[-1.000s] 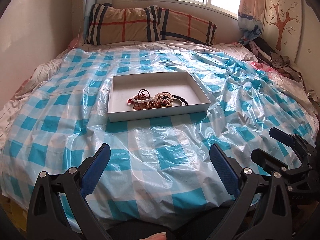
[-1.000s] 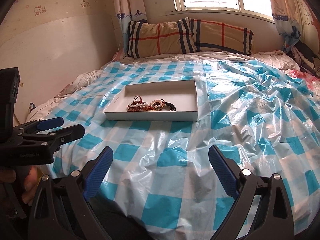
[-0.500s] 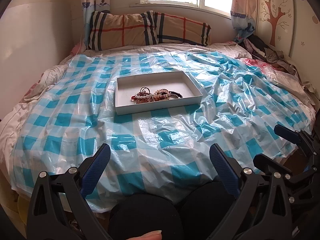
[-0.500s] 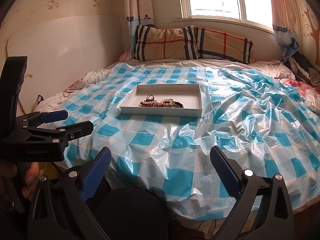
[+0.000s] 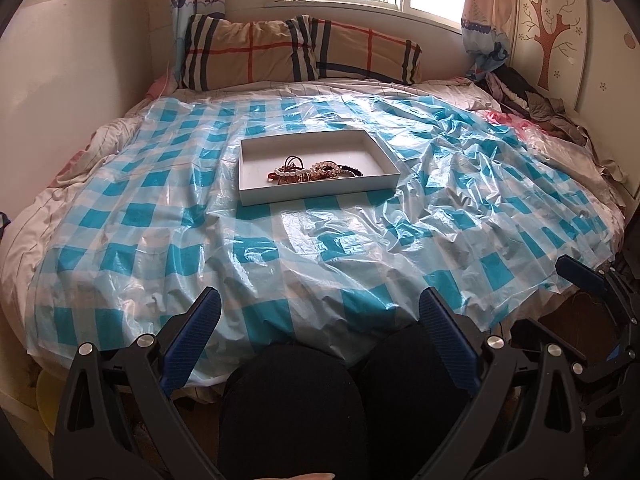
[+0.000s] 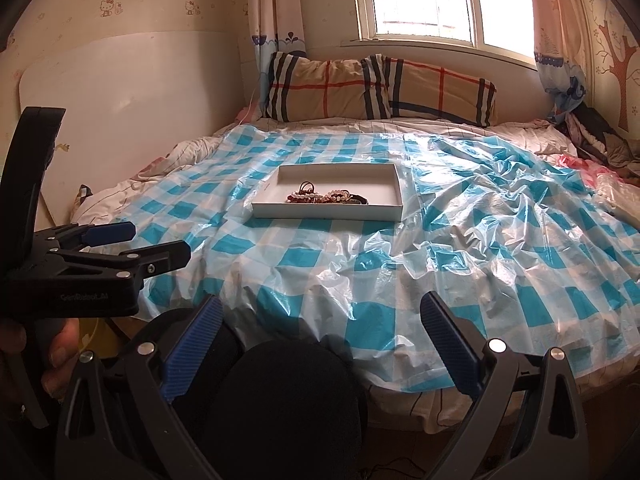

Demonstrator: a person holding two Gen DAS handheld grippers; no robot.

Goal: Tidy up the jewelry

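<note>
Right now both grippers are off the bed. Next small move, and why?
Probably bring the right gripper forward over the bed toward the white tray. Both it and the left gripper are open, empty and over the person's knees, while the tangled jewelry lies heaped in the tray, untouched.

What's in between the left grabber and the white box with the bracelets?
Only crinkly blue-checked plastic sheet lies between left gripper and white tray, shown in the left wrist view.
</note>
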